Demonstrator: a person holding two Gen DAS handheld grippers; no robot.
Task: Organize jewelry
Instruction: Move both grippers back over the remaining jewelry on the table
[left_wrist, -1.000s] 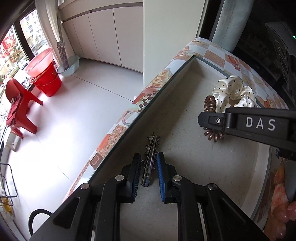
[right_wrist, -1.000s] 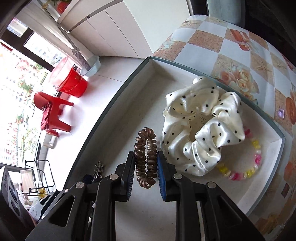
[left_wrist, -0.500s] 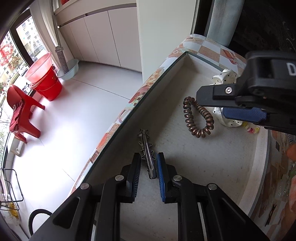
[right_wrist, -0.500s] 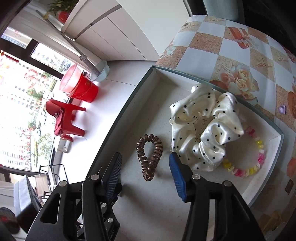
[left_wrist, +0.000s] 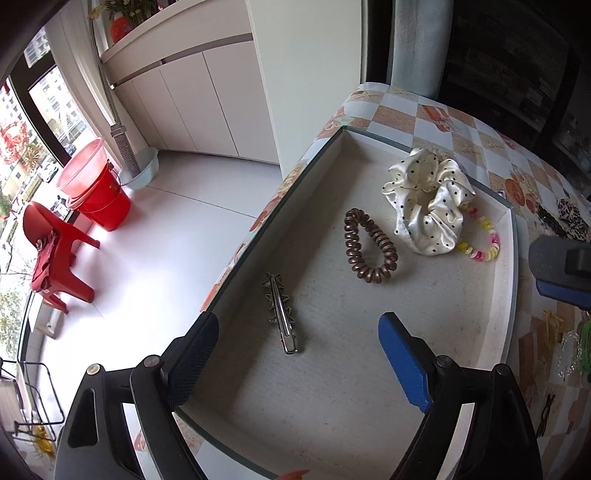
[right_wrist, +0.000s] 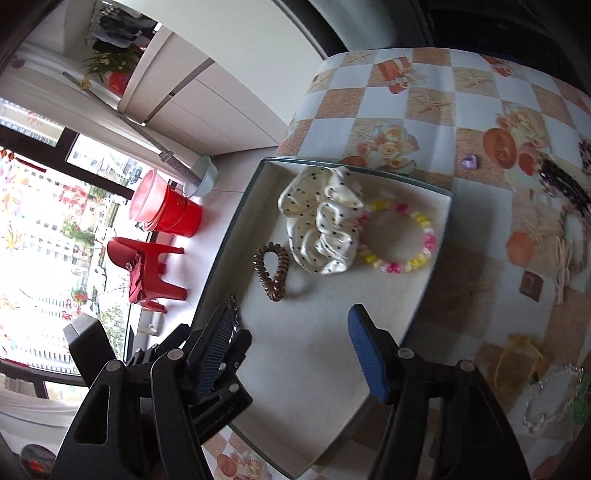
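A shallow beige tray holds a silver star-edged hair clip, a brown spiral hair tie, a cream polka-dot scrunchie and a pink-and-yellow bead bracelet. My left gripper hovers above the clip with its jaws opening wide; the clip lies free on the tray floor. My right gripper hangs over the tray's near part, jaws opening, nothing between them. The hair tie lies loose beside the scrunchie and bracelet.
The tray sits at the left edge of a checkered tablecloth; beyond it the floor drops away with a red bucket and chair. More jewelry lies right of the tray: a leopard scrunchie, a clear bead bracelet, a yellow pouch.
Both grippers let go and spread their fingers: the left released the hair clip, the right released the brown hair tie. Both rose and pulled back; the right one swung away to the right.
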